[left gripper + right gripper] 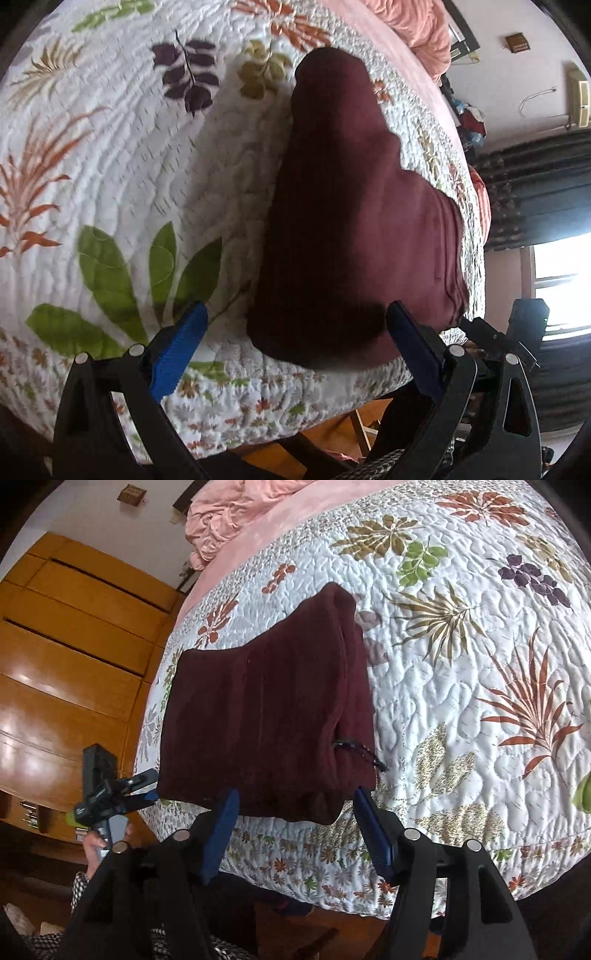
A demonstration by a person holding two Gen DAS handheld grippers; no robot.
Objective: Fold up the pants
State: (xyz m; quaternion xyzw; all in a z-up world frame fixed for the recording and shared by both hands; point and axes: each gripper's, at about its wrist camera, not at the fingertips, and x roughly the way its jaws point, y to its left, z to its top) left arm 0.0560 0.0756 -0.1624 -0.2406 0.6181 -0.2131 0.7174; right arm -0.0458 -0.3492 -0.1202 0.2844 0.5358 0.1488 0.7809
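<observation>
Both black grippers with blue pads are spread wide and gripping nothing right now. Left gripper (pixel 295 317) hangs over the near end of the folded dark maroon fabric pants (pixel 332 206), while the right gripper (pixel 295 797) straddles that near edge without pinching it. Pants lie near the edge of the white quilted leaf-print bedspread (pixel 110 147), black drawstring (pixel 360 751) poking out the side.
</observation>
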